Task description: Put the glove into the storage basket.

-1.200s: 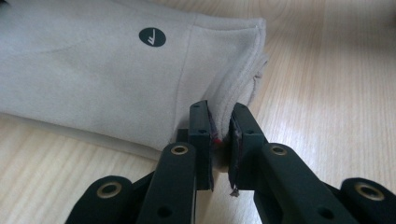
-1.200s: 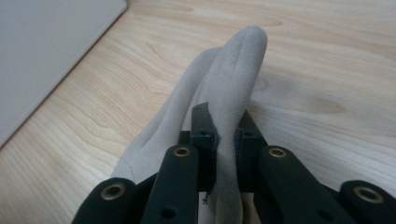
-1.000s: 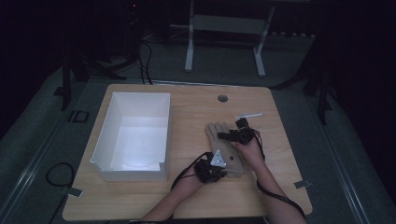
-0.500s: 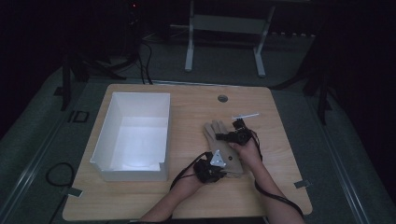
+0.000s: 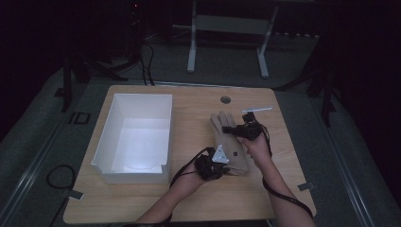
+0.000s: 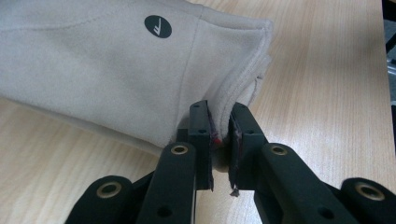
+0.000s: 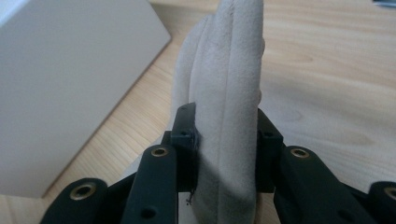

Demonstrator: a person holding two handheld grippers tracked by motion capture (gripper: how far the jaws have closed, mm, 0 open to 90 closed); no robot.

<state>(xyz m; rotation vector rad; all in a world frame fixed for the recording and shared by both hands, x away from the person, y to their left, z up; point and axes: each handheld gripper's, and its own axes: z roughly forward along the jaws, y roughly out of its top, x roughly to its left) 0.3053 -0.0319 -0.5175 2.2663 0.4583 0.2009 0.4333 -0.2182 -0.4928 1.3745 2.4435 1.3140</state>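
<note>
Near edge first: the left gripper [image 6: 219,140] is pinching the cuff of the beige glove [image 5: 230,142], the right gripper [image 7: 224,140] has just been closing and is clamping its fingers. Wooden table [image 5: 198,198], white box [image 5: 137,142] sitting left, metal stand [image 5: 227,28] looming in the dark room beyond.

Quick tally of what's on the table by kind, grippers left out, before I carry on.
Beige glove: 1
White box: 1
Thin white strip near the far edge, too small to identify: 1
Round grommet set in the tabletop: 1
Total: 4
</note>
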